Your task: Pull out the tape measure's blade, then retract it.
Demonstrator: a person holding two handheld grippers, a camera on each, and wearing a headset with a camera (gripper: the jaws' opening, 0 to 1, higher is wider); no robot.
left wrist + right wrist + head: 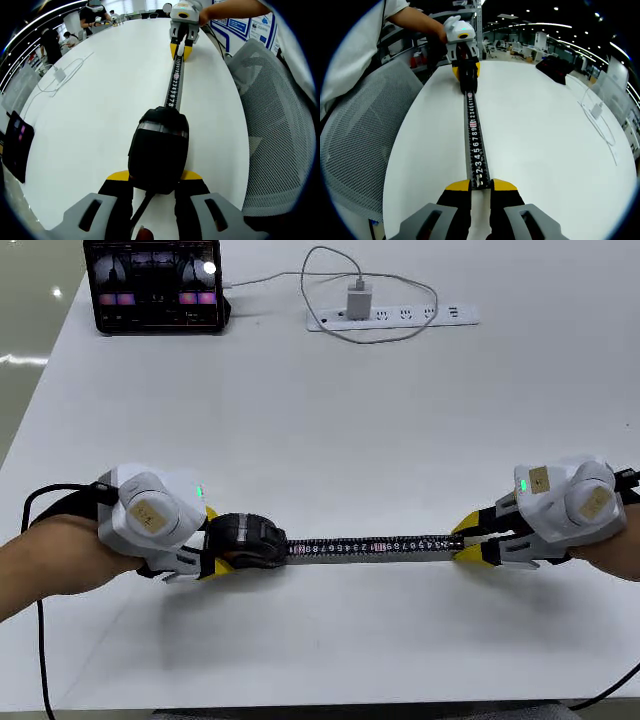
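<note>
Head view has the tape measure lying on the white counter, its black case clamped between the yellow-tipped jaws of the left hand-held gripper. From the case the blade runs out straight to the right hand-held gripper, whose jaws are pinched narrow on the blade's tip, well apart from the case.

The case looks rigid and compact, so its broad sides suit a firm squeeze. The blade is probably a thin, springy strip: smooth enough to slip, prone to kink if bent sideways, and likely to snap back toward the case if released, so the tip is the sensible place to hold it.

Right gripper view reads white numerals 2 to 9 on the dark blade, then a red mark. No brand on the case is legible.
</note>
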